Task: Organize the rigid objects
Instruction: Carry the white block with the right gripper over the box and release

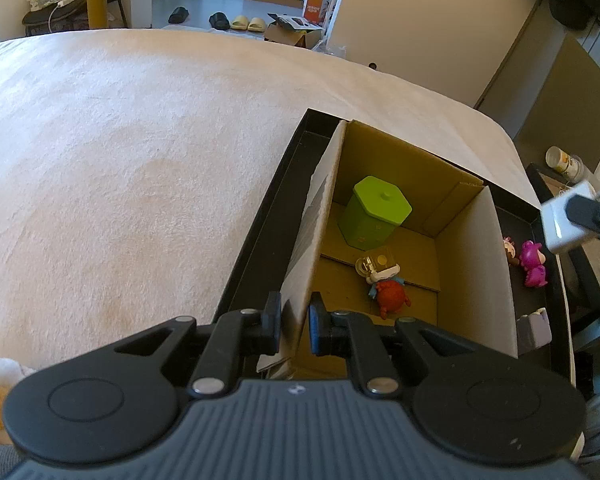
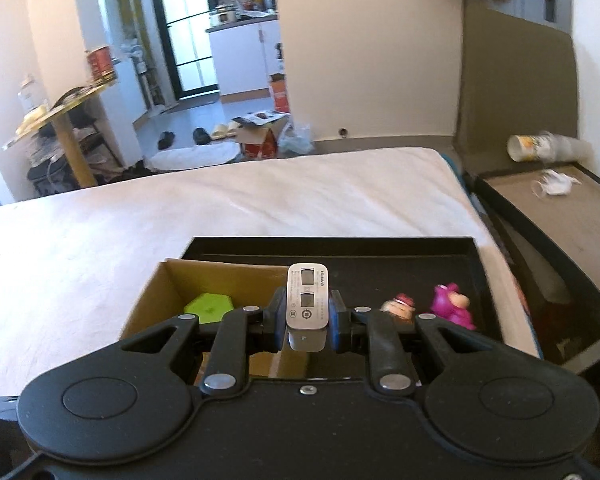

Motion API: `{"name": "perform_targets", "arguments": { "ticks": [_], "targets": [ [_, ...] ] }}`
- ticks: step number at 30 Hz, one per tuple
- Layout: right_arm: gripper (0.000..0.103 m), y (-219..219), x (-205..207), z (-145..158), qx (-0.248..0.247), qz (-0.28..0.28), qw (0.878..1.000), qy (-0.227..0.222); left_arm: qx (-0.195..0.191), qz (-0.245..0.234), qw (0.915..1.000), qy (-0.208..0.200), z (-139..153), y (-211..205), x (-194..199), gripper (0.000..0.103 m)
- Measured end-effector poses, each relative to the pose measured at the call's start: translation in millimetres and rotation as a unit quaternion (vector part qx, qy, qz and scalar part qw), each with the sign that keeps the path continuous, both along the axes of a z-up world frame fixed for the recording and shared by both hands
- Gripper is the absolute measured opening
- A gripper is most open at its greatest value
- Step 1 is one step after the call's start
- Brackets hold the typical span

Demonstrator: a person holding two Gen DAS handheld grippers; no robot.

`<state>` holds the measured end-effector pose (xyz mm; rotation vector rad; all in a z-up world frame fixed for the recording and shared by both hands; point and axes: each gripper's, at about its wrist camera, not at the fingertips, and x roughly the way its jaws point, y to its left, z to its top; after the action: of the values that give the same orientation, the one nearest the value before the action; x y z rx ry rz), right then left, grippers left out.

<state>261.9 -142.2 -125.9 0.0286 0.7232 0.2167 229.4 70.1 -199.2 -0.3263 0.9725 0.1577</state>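
Observation:
My left gripper (image 1: 295, 320) is shut on the near left wall of a cardboard box (image 1: 472, 256) that stands in a black tray (image 1: 260, 224) on the bed. Inside the box are a green hexagonal tin (image 1: 374, 212), a small clear item (image 1: 374, 263) and a red figurine (image 1: 390, 294). My right gripper (image 2: 307, 320) is shut on a white charger plug (image 2: 307, 298), held above the tray; the charger plug (image 1: 560, 220) also shows at the right edge of the left wrist view. A pink figurine (image 2: 452, 306) and a small brown-headed figurine (image 2: 400, 307) stand in the tray beside the box.
The cream bedspread (image 1: 140, 160) spreads to the left and beyond the tray. A dark side table (image 2: 560, 216) with a tipped cup (image 2: 536, 148) stands right of the bed. A pale purple item (image 1: 534, 330) lies in the tray's near right corner. Slippers and boxes sit on the floor beyond.

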Motion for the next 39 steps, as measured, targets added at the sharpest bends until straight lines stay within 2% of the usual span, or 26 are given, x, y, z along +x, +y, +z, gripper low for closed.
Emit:
{"name": "perform_targets", "arguments": {
  "ticks": [7,16,26,31,39],
  "targets": [
    [0.021,31,4,0,-0.012,0.036,0.999,-0.002,-0.002,0.001,1.0,-0.001,-1,1,0,0.013],
    [0.021,55,7,-15,-0.037,0.058,0.998,0.011,-0.016,0.006,0.9999,-0.001,-1,6,0,0.013],
    [0.021,65,16,-43,-0.087,0.063,0.994,0.031,-0.023,0.009,0.9997,-0.002,-1,8,-1,0.013],
    [0.021,71,22,-51,-0.117,0.075,0.99,0.03,-0.023,0.009,0.9997,-0.002,-1,8,-1,0.013],
    [0.023,74,22,-52,-0.135,0.078,0.988,0.017,-0.021,0.008,0.9997,-0.002,-2,8,0,0.014]
  ]
}}
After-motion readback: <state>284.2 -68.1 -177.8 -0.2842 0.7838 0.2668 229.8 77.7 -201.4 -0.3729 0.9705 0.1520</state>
